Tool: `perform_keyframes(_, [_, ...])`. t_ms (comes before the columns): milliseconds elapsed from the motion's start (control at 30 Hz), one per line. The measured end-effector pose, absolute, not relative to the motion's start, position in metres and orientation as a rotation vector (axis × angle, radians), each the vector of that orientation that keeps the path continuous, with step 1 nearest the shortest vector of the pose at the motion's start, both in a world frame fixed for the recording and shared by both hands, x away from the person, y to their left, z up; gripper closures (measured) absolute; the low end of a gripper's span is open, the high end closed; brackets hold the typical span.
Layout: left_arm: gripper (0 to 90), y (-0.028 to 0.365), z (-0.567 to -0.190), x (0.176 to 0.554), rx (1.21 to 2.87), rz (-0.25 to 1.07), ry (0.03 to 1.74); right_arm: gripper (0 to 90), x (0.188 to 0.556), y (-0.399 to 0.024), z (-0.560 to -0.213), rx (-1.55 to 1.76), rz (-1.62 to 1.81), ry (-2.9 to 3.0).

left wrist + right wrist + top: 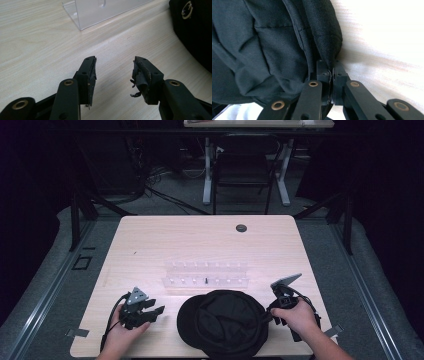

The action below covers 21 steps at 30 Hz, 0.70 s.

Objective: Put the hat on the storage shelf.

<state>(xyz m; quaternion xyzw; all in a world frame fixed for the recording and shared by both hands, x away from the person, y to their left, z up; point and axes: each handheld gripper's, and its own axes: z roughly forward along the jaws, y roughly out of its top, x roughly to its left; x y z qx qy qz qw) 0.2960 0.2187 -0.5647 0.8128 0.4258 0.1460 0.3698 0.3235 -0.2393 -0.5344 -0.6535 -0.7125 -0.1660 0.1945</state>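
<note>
A black cap point(222, 322) lies on the light wooden table point(200, 240) near its front edge, brim to the left. At the cap's right side, my right gripper point(270, 315) has its jaws shut on a fold of the fabric. In the right gripper view, the gripper point(331, 65) pinches the cap's point(262, 45) rim cloth between its pads. My left gripper point(152, 312) rests left of the cap and points toward it. In the left gripper view it point(115, 61) stands open over bare wood, with the cap point(195, 30) off to the right and apart from it.
A clear acrylic rack point(205, 275) with small pegs stands in two rows behind the cap, and its corner point(100, 12) shows ahead of the left gripper. A round cable hole point(241, 228) sits near the table's far edge. A chair point(245, 170) stands beyond the table.
</note>
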Motion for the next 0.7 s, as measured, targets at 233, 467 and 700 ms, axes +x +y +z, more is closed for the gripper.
perform_keyframes(233, [53.0, 0.219, -0.564, 0.296, 2.083, 0.373, 1.094, 87.4, 0.321, -0.244, -0.526, -1.826, -0.514, -1.943])
perform_keyframes(467, [52.8, 0.219, -0.564, 0.296, 2.084, 0.374, 1.095, 87.3, 0.321, -0.246, -0.514, -1.819, -0.569, -1.89])
perform_keyframes(700, [52.8, 0.218, -0.565, 0.295, 2.069, 0.402, 1.105, 87.3, 0.321, -0.249, -0.494, -1.787, -0.66, -1.798])
